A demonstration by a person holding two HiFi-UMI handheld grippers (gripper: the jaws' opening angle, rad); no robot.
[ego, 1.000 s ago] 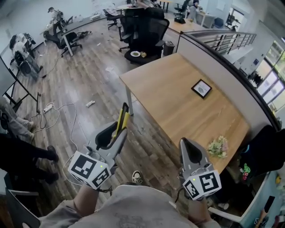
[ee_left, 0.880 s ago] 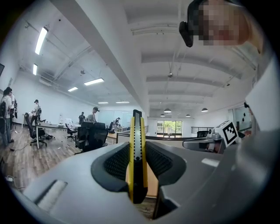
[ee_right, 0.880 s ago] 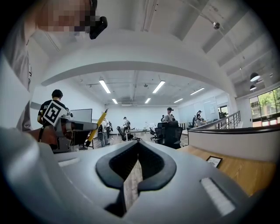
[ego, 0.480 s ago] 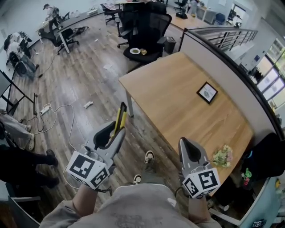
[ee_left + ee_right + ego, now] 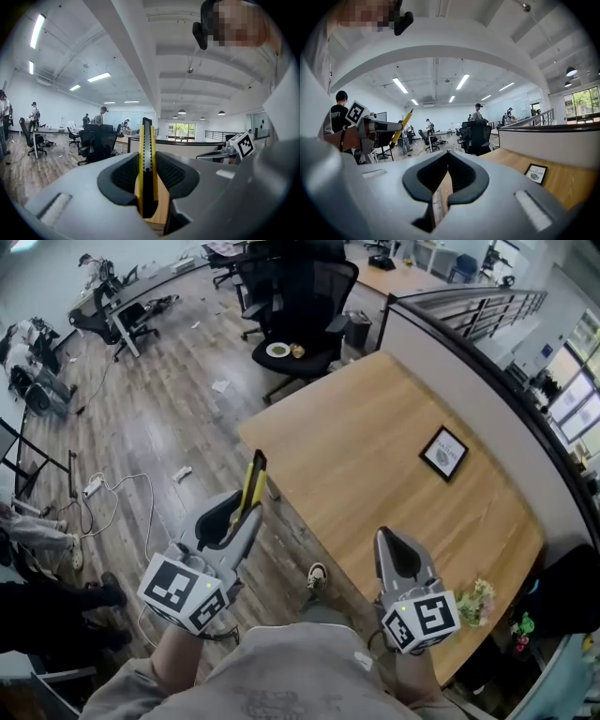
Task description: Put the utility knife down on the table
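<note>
- My left claw (image 5: 246,510) is grey with black ribbed pads (image 5: 125,174); I see a yellow knife (image 5: 147,159) with a black strip between them.
- My right claw (image 5: 394,554) is grey too.
- Cubes (image 5: 186,592): black-and-white squares.
- Ahead of the right claw: pale wood-grain table (image 5: 375,474), black frame (image 5: 444,453).
- Beyond the left claw: grey-brown plank floor (image 5: 159,418).

Person has walked up to table (image 5: 375,418), which is nearer and bigger in head view. Right gripper (image 5: 397,542), over floor before, is now over table's near edge. Tip of utility knife (image 5: 254,479) in left gripper (image 5: 251,510) now reaches table's left corner. Flowers (image 5: 476,600) slid nearer, now just right of right gripper's cube. Shoe (image 5: 317,574) stepped forward between grippers
</note>
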